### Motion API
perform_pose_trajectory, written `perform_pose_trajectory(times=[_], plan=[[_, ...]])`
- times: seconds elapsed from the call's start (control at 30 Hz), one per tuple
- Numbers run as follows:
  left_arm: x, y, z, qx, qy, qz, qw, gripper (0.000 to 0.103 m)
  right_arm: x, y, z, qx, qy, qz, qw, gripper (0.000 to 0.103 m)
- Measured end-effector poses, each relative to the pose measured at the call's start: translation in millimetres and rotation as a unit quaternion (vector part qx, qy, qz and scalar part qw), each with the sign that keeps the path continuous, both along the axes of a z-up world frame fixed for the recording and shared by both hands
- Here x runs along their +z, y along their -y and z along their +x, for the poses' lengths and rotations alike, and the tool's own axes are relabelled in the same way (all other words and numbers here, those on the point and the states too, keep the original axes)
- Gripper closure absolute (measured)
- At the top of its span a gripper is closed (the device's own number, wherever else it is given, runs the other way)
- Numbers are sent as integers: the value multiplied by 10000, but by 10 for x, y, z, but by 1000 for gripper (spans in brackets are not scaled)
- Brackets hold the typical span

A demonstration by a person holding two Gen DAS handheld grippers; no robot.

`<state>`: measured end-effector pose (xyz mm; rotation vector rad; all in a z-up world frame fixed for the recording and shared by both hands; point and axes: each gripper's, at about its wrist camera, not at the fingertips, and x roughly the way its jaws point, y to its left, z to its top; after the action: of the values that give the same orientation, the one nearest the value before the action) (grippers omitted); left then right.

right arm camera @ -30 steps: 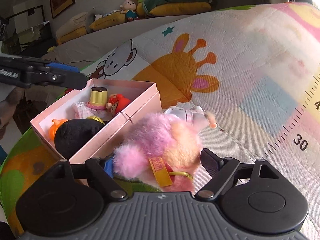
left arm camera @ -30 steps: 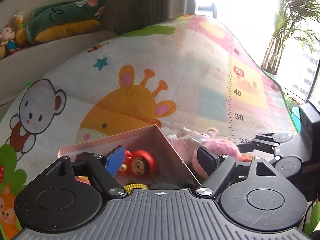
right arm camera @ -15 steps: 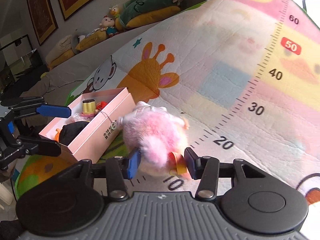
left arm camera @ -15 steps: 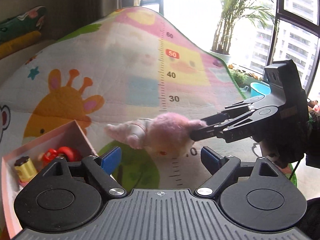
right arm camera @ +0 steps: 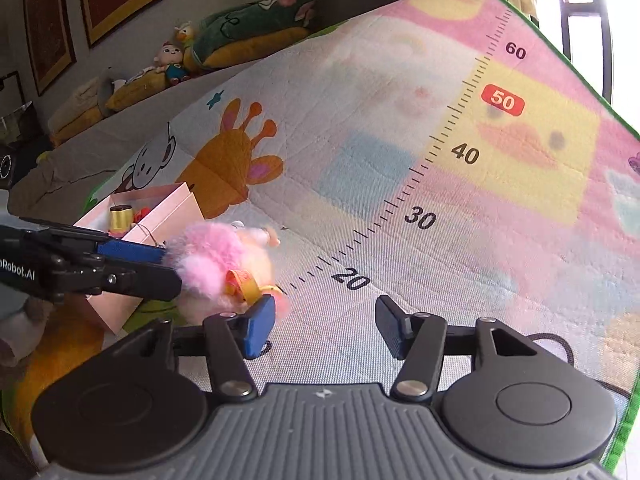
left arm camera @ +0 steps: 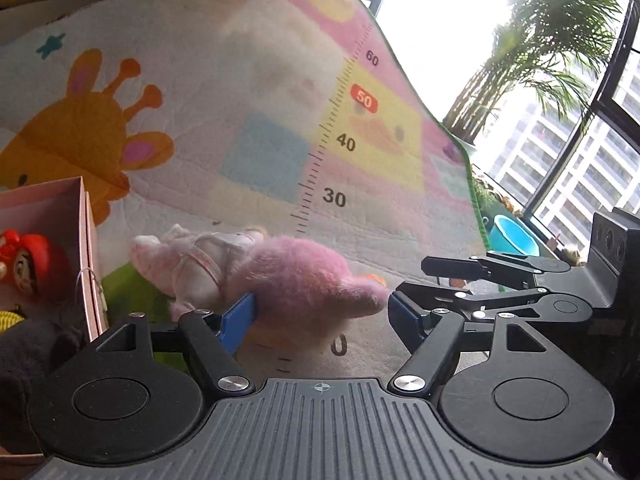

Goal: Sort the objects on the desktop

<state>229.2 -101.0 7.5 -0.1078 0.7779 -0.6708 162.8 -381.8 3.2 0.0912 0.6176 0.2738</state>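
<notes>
At the bottom of the left wrist view, the left tool stands wide open with the pink plush toy lying between its fingers, ungripped. Right of centre, the right tool sits just beside the toy's tip, open too and holding nothing. The toy rests on the play mat, near the pink box at the left edge. The pickup seems under way; next, closing on the plush and carrying it into the box.
</notes>
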Motion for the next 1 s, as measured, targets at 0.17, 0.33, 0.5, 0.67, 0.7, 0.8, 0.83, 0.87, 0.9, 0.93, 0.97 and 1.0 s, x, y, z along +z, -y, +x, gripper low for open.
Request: perform_pose_trajectory(times=[0.17, 0.33, 0.5, 0.67, 0.7, 0.8, 0.83, 0.87, 0.9, 0.93, 0.97, 1.0], plan=[[50, -73, -108, -26, 33, -77, 10000, 19, 114, 131, 81, -90, 103, 382, 9992, 36], [112, -136, -176, 23, 233, -96, 9997, 16, 149, 24, 333, 149, 42, 539, 9984, 36], [70, -119, -124, 110, 172, -130, 9997, 16, 1, -213, 760, 467, -306, 257, 9981, 60], [17, -118, -105, 145, 133, -128, 9997, 14, -67, -312, 1059, 792, -741, 899, 9900, 61], [-6, -120, -103, 135, 98, -117, 9998, 14, -79, -330, 1072, 883, -824, 1097, 9866, 60], [-70, -110, -119, 79, 76, -26, 9999, 13, -140, -391, 1055, 1019, -1050, 1536, 9772, 60], [-83, -107, -133, 58, 107, 14, 9999, 12, -152, -391, 1037, 1036, -1083, 1631, 9752, 60], [-90, -105, -151, 18, 145, 43, 9999, 12, -160, -380, 1010, 1043, -1123, 1734, 9728, 60], [-90, -107, -171, -34, 170, 51, 9998, 12, -163, -364, 979, 1030, -1156, 1800, 9714, 60], [-87, -109, -193, -103, 181, 34, 9998, 12, -164, -349, 948, 1024, -1179, 1839, 9705, 60], [-83, -111, -218, -182, 185, 5, 9997, 12, -163, -332, 909, 1022, -1197, 1869, 9697, 60], [-80, -111, -246, -268, 197, -19, 9994, 12, -151, -307, 854, 1024, -1210, 1902, 9689, 60]])
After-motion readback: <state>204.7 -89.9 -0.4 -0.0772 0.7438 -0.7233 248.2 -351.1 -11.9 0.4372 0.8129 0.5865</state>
